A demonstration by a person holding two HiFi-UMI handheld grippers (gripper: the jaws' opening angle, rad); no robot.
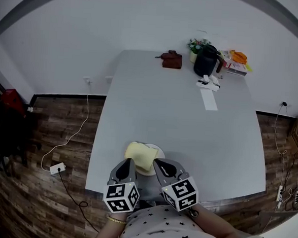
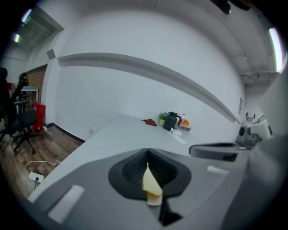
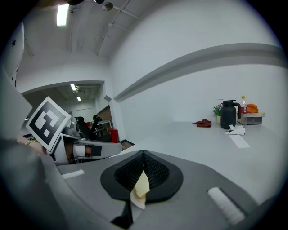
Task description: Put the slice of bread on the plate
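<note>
The left hand-held gripper [image 1: 127,165] and the right hand-held gripper [image 1: 160,166] each pinch the near edge of the slice of bread [image 1: 140,155]; it is over the plate [image 1: 160,152] at the table's [image 1: 179,118] front; best keep it level and centred, then let go with both together

Plain white walls [image 1: 57,43] all round, with a black skirting [image 1: 64,95] along the bottom. Dark wood-plank floor [image 1: 41,134] down both sides of the head view. Big pale grey table [image 1: 174,128] up the middle, far end pushed against the wall. White cable [image 1: 87,106] trailing down the left floor to a power strip [image 1: 57,168], plus another white strip [image 1: 279,194] at lower right. Something red [image 1: 10,100] at the far left edge, can't tell what. Over in the left gripper view, a black office chair [image 2: 19,120] at left and a brownish brick-looking bit of wall [image 2: 38,77] behind. Strip light [image 3: 62,14] on the ceiling, upper left of the right gripper view.
</note>
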